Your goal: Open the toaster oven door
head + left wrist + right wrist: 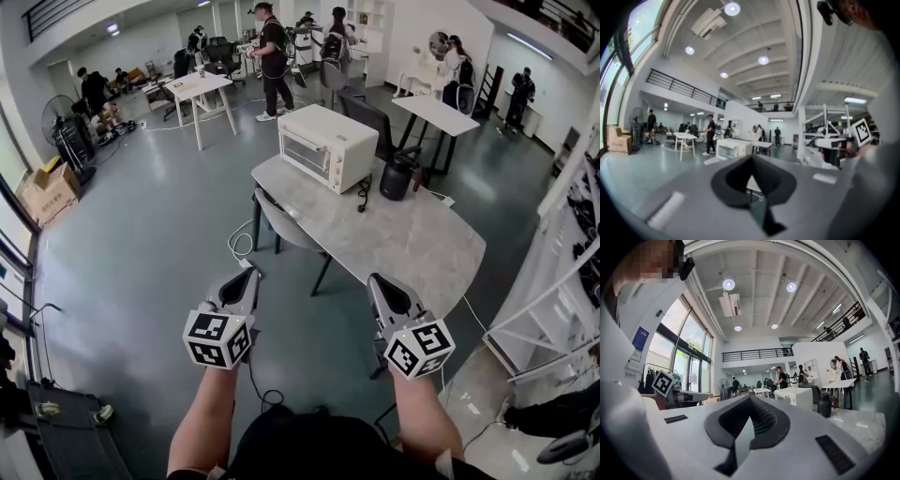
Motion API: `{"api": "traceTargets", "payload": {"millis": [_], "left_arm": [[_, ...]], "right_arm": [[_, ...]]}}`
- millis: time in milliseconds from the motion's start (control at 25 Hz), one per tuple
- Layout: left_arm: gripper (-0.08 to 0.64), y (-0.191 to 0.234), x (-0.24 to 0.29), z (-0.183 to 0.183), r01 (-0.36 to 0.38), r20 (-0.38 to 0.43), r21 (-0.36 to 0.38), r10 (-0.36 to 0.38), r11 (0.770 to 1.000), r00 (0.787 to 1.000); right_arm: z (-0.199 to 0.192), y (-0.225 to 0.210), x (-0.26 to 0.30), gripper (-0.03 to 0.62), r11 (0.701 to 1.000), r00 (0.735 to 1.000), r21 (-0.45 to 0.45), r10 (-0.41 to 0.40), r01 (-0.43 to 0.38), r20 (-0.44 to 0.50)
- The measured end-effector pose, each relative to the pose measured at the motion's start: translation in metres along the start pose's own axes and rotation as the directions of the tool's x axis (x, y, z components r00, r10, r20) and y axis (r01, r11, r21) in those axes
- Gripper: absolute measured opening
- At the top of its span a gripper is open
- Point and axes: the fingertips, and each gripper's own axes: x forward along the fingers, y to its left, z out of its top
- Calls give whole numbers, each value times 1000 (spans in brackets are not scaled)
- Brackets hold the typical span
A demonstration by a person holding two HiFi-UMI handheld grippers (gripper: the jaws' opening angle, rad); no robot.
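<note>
A white toaster oven point(326, 145) stands at the far end of a grey marble-topped table point(412, 244), its glass door shut and facing left. I hold both grippers well short of it, over the floor in front of the table. The left gripper point(249, 274) is shut with nothing in it, and so is the right gripper point(375, 278). In the left gripper view the oven point(733, 147) shows small beyond the closed left gripper point(752, 157). The right gripper view has the oven point(799, 397) beyond the closed right gripper point(750, 398).
A black jug point(397, 178) stands on the table beside the oven, with a black cord hanging near it. A grey chair point(286, 225) sits at the table's left side. White shelving point(553, 300) stands at the right. Several people, tables and a fan point(61, 122) are farther back.
</note>
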Motion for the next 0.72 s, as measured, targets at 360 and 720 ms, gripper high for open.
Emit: {"api": "traceTargets", "payload": {"millis": [360,720], "left_arm": [[8,-27,-12,-5,2,-4,-2,-2,1000,1000],[8,-23,-2,-15,3,-13,-26,-3,1000,1000]], "right_arm": [[-4,-7,-30,-9,999,1000,50,-6,5,14],[-5,-17,-23,-7,995,1000,105,-1,-2,25]]}}
